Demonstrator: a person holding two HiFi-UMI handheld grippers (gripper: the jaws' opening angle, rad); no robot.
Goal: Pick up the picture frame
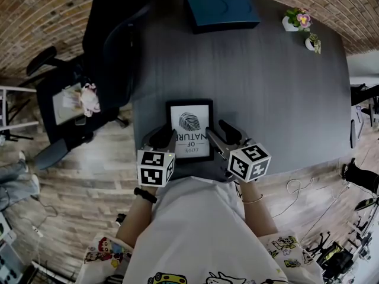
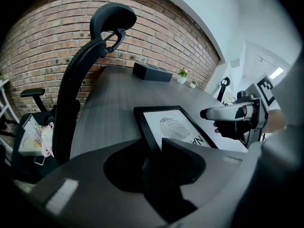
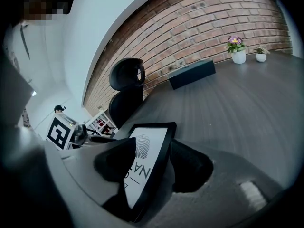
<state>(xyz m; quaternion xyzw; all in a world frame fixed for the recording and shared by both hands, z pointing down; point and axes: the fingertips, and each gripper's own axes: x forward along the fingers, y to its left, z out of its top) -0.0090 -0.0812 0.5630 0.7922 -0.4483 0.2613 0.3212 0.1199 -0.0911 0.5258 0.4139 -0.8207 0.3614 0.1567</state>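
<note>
The picture frame (image 1: 189, 123) has a black border around a white fingerprint print and lies flat near the front edge of the dark grey table (image 1: 272, 99). My left gripper (image 1: 164, 136) is at its left border. In the left gripper view the jaws (image 2: 154, 148) sit tight on either side of that black border (image 2: 148, 132). My right gripper (image 1: 220, 134) straddles the frame's right border. In the right gripper view (image 3: 153, 146) one jaw hangs over the print (image 3: 147, 144), the other sits outside the edge, and there is slack between them.
A dark blue box (image 1: 221, 9) lies at the table's far side. Two small flower pots (image 1: 294, 21) stand at the far right. A black office chair (image 1: 112, 46) with papers on its seat stands at the table's left. Cables trail on the wooden floor at the right.
</note>
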